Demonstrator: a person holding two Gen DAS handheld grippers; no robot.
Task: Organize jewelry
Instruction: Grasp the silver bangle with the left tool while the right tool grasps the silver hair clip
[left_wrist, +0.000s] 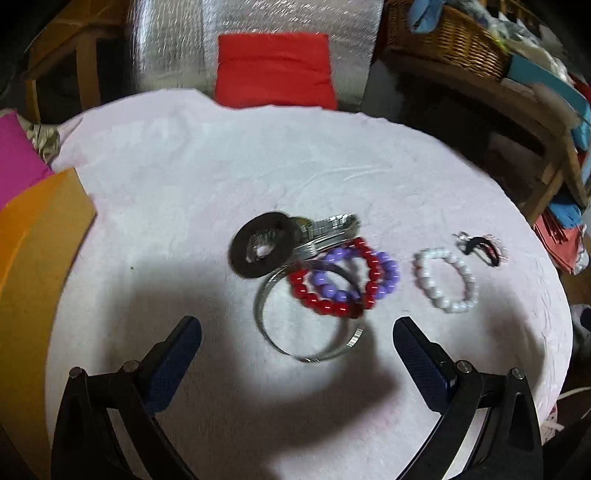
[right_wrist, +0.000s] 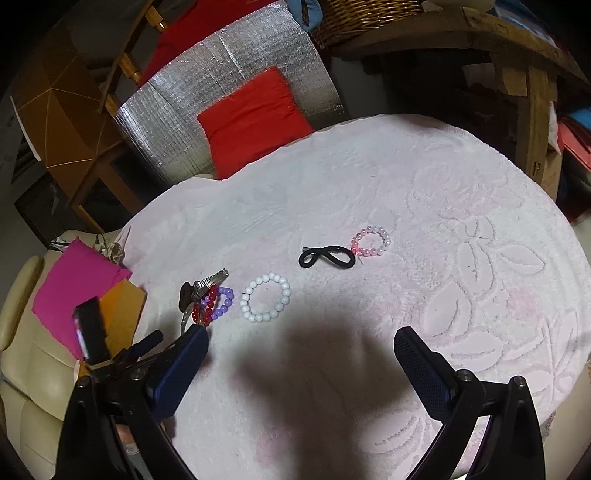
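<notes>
A pale pink towel (right_wrist: 424, 192) covers the surface. On it lie a piled bangle heap (left_wrist: 306, 273), a white bead bracelet (right_wrist: 266, 297), a black hair tie (right_wrist: 327, 256) and a pink bead bracelet (right_wrist: 370, 242).

Counter cloth (left_wrist: 184, 177): matt, plush, embossed | bangle (left_wrist: 306, 325): shiny metal | red bead bracelet (left_wrist: 332, 295): glossy | white bead bracelet (right_wrist: 266, 297): glossy | fingertips (left_wrist: 177, 354): textured matt pads | basket (left_wrist: 450, 40): woven wicker

Left gripper (left_wrist: 297, 326) hovers with its two dark blue-padded fingers (left_wrist: 177, 345) spread wide apart, holding nothing. Right gripper (right_wrist: 299, 338) is likewise wide open and empty, its fingers (right_wrist: 417, 356) angled outward from black hinged arms. The left gripper's tip also shows beside the right gripper's left finger
</notes>
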